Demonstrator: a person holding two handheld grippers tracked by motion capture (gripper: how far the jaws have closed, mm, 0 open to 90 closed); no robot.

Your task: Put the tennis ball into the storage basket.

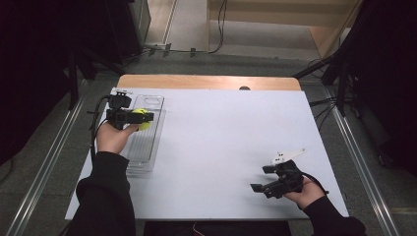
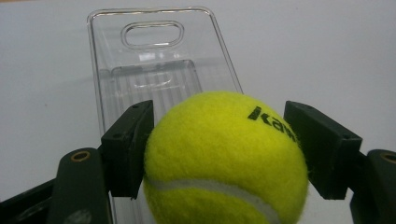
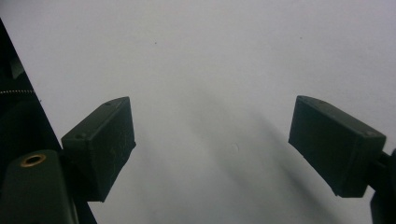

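Layout on the table (image 1: 216,147): a tray (image 1: 145,142) lies lengthwise along the left side, its handle end toward the far edge. A tennis ball (image 1: 142,118) sits between the jaws of the left gripper (image 1: 140,117), above the tray's far half. The right gripper (image 1: 263,179) is near the front right corner, well apart from the tray, jaws spread over bare tabletop.

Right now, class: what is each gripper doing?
Left gripper: shut on the tennis ball, above the clear tray.
Right gripper: open, holding nothing.
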